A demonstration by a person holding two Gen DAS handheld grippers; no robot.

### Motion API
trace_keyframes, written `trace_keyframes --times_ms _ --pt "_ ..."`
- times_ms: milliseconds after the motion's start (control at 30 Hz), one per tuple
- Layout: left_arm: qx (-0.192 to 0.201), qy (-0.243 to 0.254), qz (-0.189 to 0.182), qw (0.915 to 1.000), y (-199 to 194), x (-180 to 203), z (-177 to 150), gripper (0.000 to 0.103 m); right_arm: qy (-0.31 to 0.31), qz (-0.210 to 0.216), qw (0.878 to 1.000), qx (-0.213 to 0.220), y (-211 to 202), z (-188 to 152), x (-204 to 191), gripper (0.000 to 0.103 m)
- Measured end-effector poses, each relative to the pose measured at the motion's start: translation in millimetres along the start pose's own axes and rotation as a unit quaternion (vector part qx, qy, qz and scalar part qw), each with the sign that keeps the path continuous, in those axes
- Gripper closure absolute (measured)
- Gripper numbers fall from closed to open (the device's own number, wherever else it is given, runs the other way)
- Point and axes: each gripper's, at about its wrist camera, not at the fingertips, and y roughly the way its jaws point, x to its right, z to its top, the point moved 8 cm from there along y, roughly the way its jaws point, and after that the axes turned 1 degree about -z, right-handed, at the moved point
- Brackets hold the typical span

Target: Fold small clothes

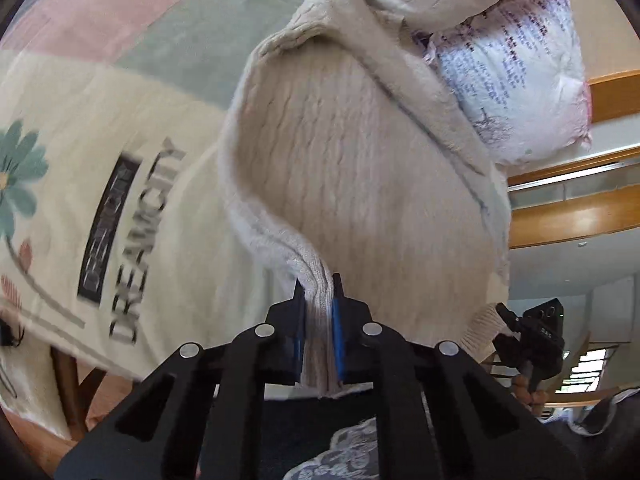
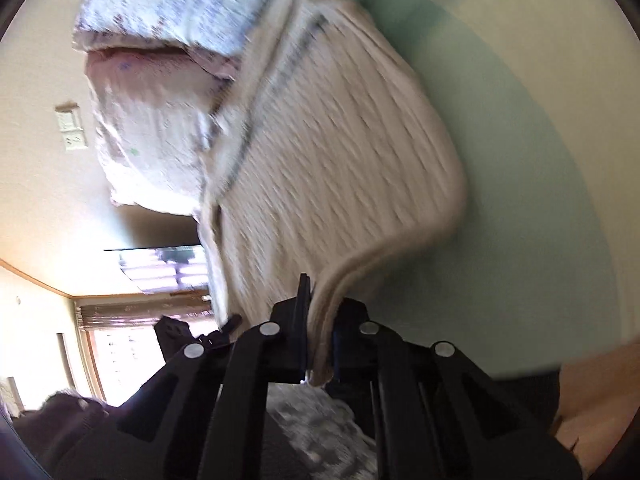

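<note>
A beige knitted sweater (image 1: 352,168) hangs lifted between my two grippers, above a bed cover. My left gripper (image 1: 319,292) is shut on a bunched ribbed edge of the sweater. My right gripper (image 2: 320,300) is shut on another edge of the same sweater (image 2: 340,152), which looks blurred. The right gripper also shows in the left wrist view (image 1: 532,332) at the garment's lower right corner. The left gripper shows in the right wrist view (image 2: 192,332) at the lower left.
A pastel bed cover (image 1: 132,184) with a flower and the word DREAMCITY lies under the sweater. A white printed pillow (image 1: 516,80) sits beyond it. A wooden bed frame (image 1: 580,212) is at the right. A wall switch (image 2: 72,128) and window (image 2: 120,356) show at the left.
</note>
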Motion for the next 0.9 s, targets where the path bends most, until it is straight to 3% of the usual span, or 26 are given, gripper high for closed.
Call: trace_keyframes --times_ms 133,200,233,267,300,333,367,433,500,633,733,767,833,867,900 --pt "0.076 0.073 -0.035 0.9938 -8 51 110 0.093 -0.069 0.030 0.993 0.087 -3 94 -61 0.095" --pt "0.126 0.073 -0.044 0.9884 -10 74 178 0.089 -0.080 0.041 0.985 0.149 -1 152 -89 0.094" --pt "0.142 0.072 -0.040 0.9864 -7 81 206 0.080 -0.076 0.031 0.981 0.174 2 175 -94 0.088" --pt "0.151 0.076 -0.022 0.9854 -1 84 229 0.055 -0.062 0.018 0.979 0.194 9 199 -95 0.081" --pt "0.155 0.076 0.015 0.9849 7 83 248 0.030 -0.049 0.000 0.979 0.198 16 214 -93 0.057" --pt "0.156 0.071 0.056 0.9836 12 74 259 0.026 -0.033 -0.019 0.980 0.195 22 221 -86 0.040" --pt "0.149 0.066 0.072 0.9840 16 66 263 0.026 -0.017 -0.023 0.982 0.189 26 222 -81 0.040" --pt "0.137 0.050 0.065 0.9871 20 46 260 0.026 -0.019 -0.017 0.984 0.174 31 214 -77 0.037" --pt "0.117 0.028 0.067 0.9905 30 21 253 0.026 -0.036 -0.064 0.983 0.170 30 203 -62 0.035" --pt "0.058 -0.017 0.013 0.9981 64 -1 242 0.033 -0.001 -0.081 0.985 0.155 29 202 -27 0.035" --pt "0.057 0.010 -0.010 0.9982 77 16 247 0.038 0.003 -0.079 0.984 0.159 20 209 -19 0.035" --pt "0.053 0.011 -0.011 0.9985 83 19 246 0.042 0.001 -0.080 0.984 0.158 18 214 -18 0.035" --pt "0.056 0.018 0.002 0.9983 90 23 248 0.061 -0.003 -0.080 0.985 0.153 21 218 -18 0.035" --pt "0.043 0.006 -0.003 0.9991 95 24 246 0.072 -0.005 -0.079 0.986 0.149 22 219 -18 0.035" --pt "0.044 -0.011 -0.018 0.9988 93 27 246 0.076 -0.008 -0.080 0.986 0.147 19 220 -16 0.035"
